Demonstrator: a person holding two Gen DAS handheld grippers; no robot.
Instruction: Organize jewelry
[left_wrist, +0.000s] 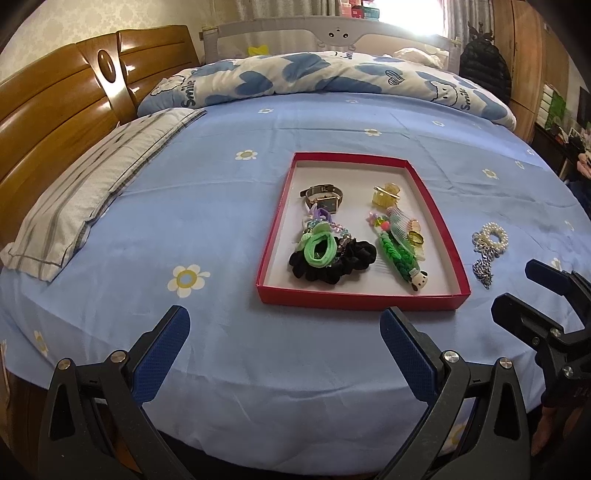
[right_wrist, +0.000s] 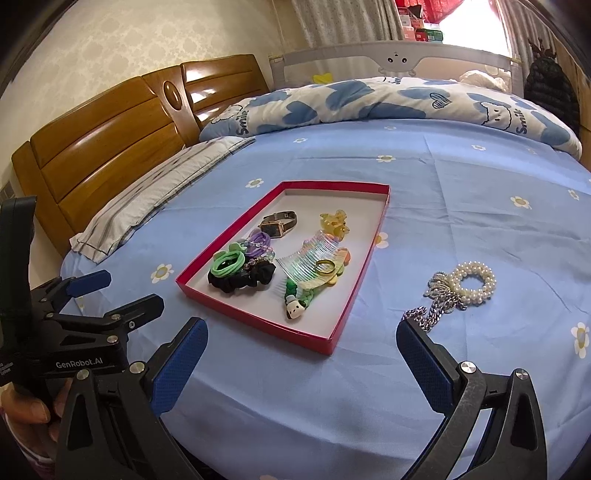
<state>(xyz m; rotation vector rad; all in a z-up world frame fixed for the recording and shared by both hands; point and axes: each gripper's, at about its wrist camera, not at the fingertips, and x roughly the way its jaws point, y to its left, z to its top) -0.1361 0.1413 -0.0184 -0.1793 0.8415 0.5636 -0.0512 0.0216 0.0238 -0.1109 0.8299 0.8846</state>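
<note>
Both tongs are released and empty, the left tongs (left_wrist: 284, 345) hovering in front of the red tray (left_wrist: 275, 236) and the right tongs (right_wrist: 301, 356) low over the bed (right_wrist: 461, 206). Still outside the tray, the pearl bracelet (right_wrist: 474, 282) and silver chain (right_wrist: 430, 308) lie just ahead of the right tongs' right finger, tangled together. The chain looks limp, slippery and fairly heavy; the stretchy bead ring looks light, so pinching across its band seems safest, though the chain may drag. The right wrist view shows the tangle plainly, plus fingers (right_wrist: 31, 410) gripping the left handle; the left view shows the tray's contents squarely.
</note>
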